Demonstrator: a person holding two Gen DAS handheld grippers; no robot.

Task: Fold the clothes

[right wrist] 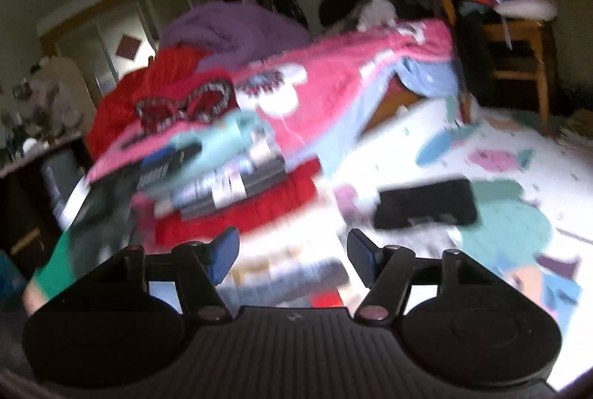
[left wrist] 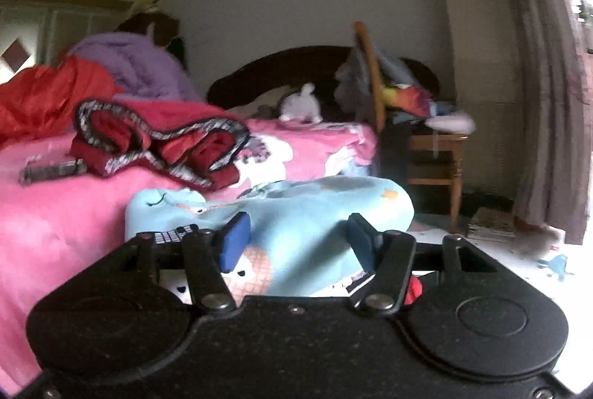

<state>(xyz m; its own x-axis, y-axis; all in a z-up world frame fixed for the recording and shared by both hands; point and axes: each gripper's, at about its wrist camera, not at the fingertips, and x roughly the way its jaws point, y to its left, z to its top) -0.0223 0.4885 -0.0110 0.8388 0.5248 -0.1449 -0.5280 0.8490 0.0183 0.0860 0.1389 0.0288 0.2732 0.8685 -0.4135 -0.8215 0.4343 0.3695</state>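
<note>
A light blue cartoon-print garment [left wrist: 281, 210] lies folded on top of a stack at the bed's near edge. My left gripper [left wrist: 296, 238] is open, its blue pads [left wrist: 235, 243] just above and in front of the garment, holding nothing. In the blurred right wrist view the same blue garment [right wrist: 226, 139] tops a pile of folded clothes with a red one [right wrist: 259, 210] at the bottom. My right gripper [right wrist: 292, 250] is open and empty, hovering to the right of that pile. A crumpled red garment with grey patterned trim [left wrist: 159, 143] lies on the pink bedspread [left wrist: 66, 213].
A purple blanket [left wrist: 137, 65] and an orange-red quilt [left wrist: 44, 99] are heaped at the back left of the bed. A white plush toy [left wrist: 300, 106] sits by the dark headboard. A wooden chair [left wrist: 433, 154] piled with clothes stands right of the bed. A black phone [right wrist: 426, 204] lies on the patterned floor mat.
</note>
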